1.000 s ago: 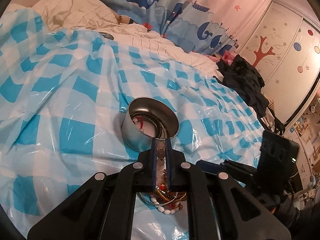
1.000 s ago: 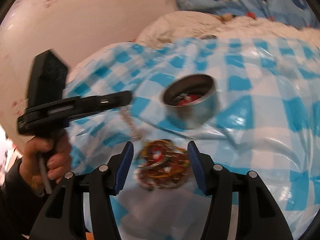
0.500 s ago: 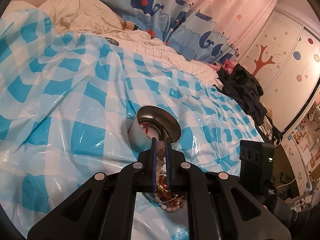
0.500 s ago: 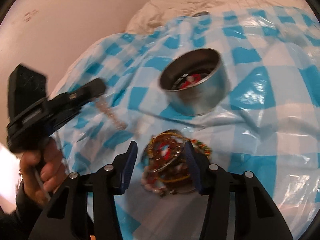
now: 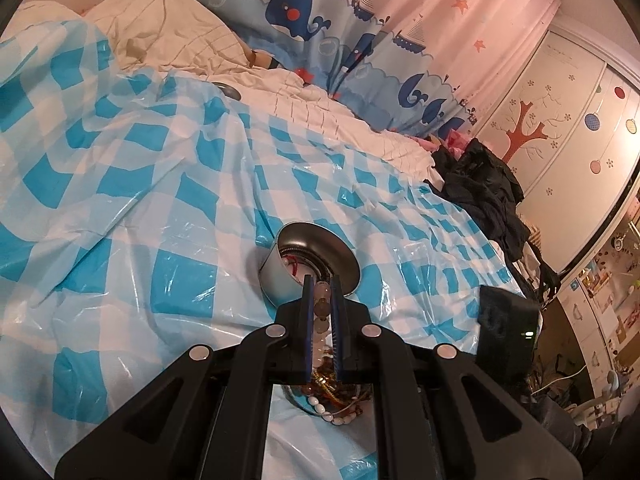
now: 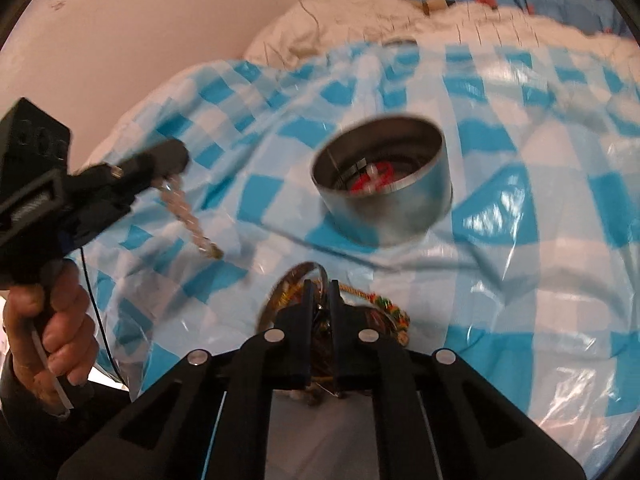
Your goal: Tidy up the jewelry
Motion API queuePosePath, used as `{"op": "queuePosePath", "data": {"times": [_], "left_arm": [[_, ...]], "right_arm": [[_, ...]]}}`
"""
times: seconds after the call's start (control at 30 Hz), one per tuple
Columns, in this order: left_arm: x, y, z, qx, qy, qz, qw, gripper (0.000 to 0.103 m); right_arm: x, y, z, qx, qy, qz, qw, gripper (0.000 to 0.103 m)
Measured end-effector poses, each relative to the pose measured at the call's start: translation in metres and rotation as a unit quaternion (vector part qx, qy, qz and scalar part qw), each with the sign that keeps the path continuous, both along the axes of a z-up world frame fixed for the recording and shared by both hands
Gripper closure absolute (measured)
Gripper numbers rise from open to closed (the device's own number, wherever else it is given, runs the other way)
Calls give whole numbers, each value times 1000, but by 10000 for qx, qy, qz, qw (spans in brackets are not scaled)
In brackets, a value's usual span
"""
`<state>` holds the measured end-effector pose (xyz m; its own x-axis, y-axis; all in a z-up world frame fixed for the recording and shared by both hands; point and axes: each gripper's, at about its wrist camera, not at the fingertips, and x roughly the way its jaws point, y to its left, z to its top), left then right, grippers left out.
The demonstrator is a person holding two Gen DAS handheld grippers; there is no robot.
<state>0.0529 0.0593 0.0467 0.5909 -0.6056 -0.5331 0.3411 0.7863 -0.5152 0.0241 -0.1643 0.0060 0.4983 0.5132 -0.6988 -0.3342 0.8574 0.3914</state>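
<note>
a bed (image 5: 304,92) fills both views, its white quilt mostly covered by a blue-and-white checked plastic sheet (image 5: 120,200) that lies wrinkled and glossy. behind it hangs a curtain (image 5: 360,32) printed with whales, and a dark heap of clothes (image 5: 484,192) sits at the far edge of the bed beside a wardrobe door (image 5: 560,128) painted with a tree.

on the sheet stands a round metal tin (image 6: 384,176), upright and open, with red and dark pieces lying in its bottom. nearer the cameras, apart from the tin, lies a tangled pile of jewelry (image 6: 384,312): gold chains, a multicoloured braided cord and a string of white beads.

the left hand-held gripper (image 5: 322,300) is closed on a pale bead bracelet (image 6: 188,212), which hangs from its tips above the sheet, to the side of the tin. a hand (image 6: 52,328) grasps its handle.

the right hand-held gripper (image 6: 320,300) points down into the jewelry pile; its jaws have just been closing and now stand nearly together with strands of the pile between them.
</note>
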Motion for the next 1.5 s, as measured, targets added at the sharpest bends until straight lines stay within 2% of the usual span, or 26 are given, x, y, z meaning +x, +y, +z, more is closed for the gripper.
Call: {"op": "queuePosePath", "data": {"times": [0.17,0.27,0.33,0.47,0.57,0.7,0.87,0.93,1.07,1.13,1.17,1.2,1.27,1.33,1.43,1.5], "left_arm": [[0,0,0,-4,4,-4,10000,96],[0,0,0,-6,5,9,10000,96],[1,0,0,-4,4,16,10000,96],[2,0,1,1,11,23,10000,96],[4,-1,0,23,26,12,10000,96],[6,-4,0,41,45,12,10000,96],[6,-4,0,43,46,11,10000,96],[7,-6,-1,58,49,3,10000,96],[7,-7,-2,52,51,13,10000,96],[7,-7,-2,56,53,18,10000,96],[7,-7,-2,54,54,13,10000,96],[7,-7,-2,54,56,11,10000,96],[7,-7,-2,55,50,13,10000,96],[7,-7,-2,54,50,14,10000,96],[7,-7,-2,58,54,10,10000,96],[7,-6,-2,47,51,8,10000,96]], "right_arm": [[-6,-3,15,74,-354,-32,9993,96],[-11,-9,28,460,-622,48,9970,96],[-17,-9,41,653,-903,157,9936,103],[-21,-15,55,721,-1157,142,9906,103],[-11,-17,46,699,-739,246,9945,102],[0,-20,27,530,-178,39,9984,102],[12,-39,5,997,549,-133,9934,102],[17,-39,-7,889,873,-190,9920,102],[18,-34,-17,547,1085,-170,9924,102],[17,-31,-19,564,1108,-101,9922,89],[17,-30,-19,597,1097,-61,9922,75],[16,-27,-17,553,1022,-47,9932,69],[14,-19,-15,218,868,3,9960,69],[13,-15,-14,88,826,56,9965,69],[13,-16,-17,266,939,110,9952,69],[13,-20,-14,276,863,3,9959,69]]}}
